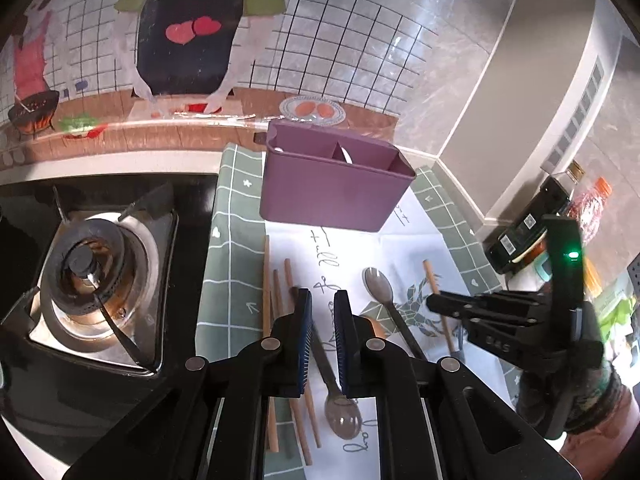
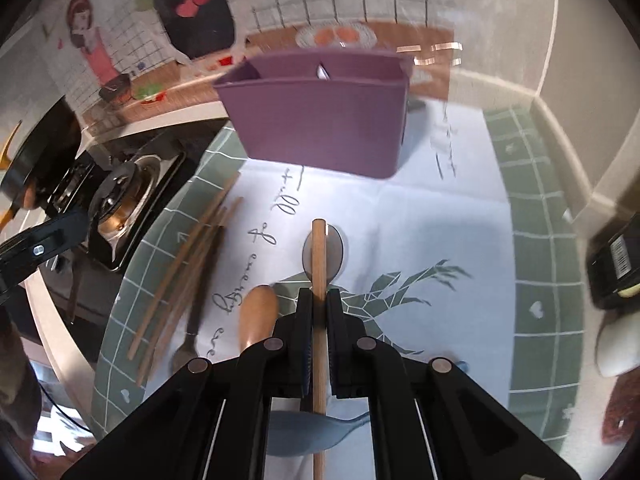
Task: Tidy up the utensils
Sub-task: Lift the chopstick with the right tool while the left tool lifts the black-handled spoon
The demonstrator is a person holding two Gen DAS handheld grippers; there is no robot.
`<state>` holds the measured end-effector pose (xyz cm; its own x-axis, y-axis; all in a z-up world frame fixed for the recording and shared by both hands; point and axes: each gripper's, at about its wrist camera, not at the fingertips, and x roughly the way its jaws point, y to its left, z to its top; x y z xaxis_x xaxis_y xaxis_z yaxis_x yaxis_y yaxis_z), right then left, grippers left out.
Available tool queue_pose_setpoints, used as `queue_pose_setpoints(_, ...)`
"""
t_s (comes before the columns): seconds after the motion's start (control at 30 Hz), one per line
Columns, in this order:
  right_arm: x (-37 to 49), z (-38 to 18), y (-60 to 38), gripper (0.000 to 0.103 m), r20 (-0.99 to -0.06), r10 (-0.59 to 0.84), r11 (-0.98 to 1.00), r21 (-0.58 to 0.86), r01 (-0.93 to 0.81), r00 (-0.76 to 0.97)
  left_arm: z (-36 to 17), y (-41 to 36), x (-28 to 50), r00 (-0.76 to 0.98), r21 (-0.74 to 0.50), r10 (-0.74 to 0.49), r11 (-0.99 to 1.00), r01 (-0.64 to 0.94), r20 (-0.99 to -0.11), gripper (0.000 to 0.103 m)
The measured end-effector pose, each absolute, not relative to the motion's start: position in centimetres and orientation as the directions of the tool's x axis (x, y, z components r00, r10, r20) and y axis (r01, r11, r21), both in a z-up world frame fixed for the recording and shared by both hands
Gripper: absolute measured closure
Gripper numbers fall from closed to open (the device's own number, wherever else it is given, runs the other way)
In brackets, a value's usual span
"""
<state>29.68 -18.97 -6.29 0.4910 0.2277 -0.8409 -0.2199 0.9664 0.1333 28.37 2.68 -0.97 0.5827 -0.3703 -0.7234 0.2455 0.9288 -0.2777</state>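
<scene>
A purple divided utensil holder (image 1: 334, 184) stands at the back of the mat and also shows in the right wrist view (image 2: 320, 120). My left gripper (image 1: 323, 300) is open, its fingers straddling the handle of a dark spoon (image 1: 340, 412). Several wooden chopsticks (image 1: 276, 312) lie to its left. A second dark spoon (image 1: 378, 284) lies to the right. My right gripper (image 2: 320, 300) is shut on a wooden chopstick (image 2: 319, 264), held over that spoon's bowl (image 2: 336, 252). The right gripper also shows in the left wrist view (image 1: 436, 304).
A gas burner (image 1: 92, 276) sits left of the green checked mat (image 1: 228, 260). Bottles and packets (image 1: 560, 208) stand at the right by the wall. A wooden spoon (image 2: 258, 316), a fork (image 2: 188, 344) and a blue spoon (image 2: 312, 432) lie near the right gripper.
</scene>
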Motion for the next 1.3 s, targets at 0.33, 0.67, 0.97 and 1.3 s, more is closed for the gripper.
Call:
queue_pose_setpoints(0.33,28.7,-7.1,-20.0,0.097,-0.84,0.216,0.97,0.129,-0.205,0.497,-7.6,0.4,33.2,0.268,-0.341,-0.367,0.929,0.142,-0.891,0.08)
queue_pose_setpoints(0.67,28.9,-7.6,-21.9,0.097,-0.829,0.273,0.96,0.199,-0.2,0.487,-11.2,-4.5,35.9,0.167,-0.085,-0.121,0.975,0.207,-0.978,0.079)
queue_pose_setpoints(0.97,28.8,-8.0,-22.5,0.097,-0.825,0.294,0.955,0.234,-0.182,0.483,-11.3,-6.4,34.3,0.3,-0.06,-0.151,0.954,0.294,-0.942,0.091)
queue_pose_setpoints(1.3,28.3,-3.6,-20.9,0.097,-0.767,0.307,0.951,0.222,-0.217,0.563,-3.0,-1.2,28.2,0.548,-0.252,-0.35,0.936,0.247,-0.76,0.091)
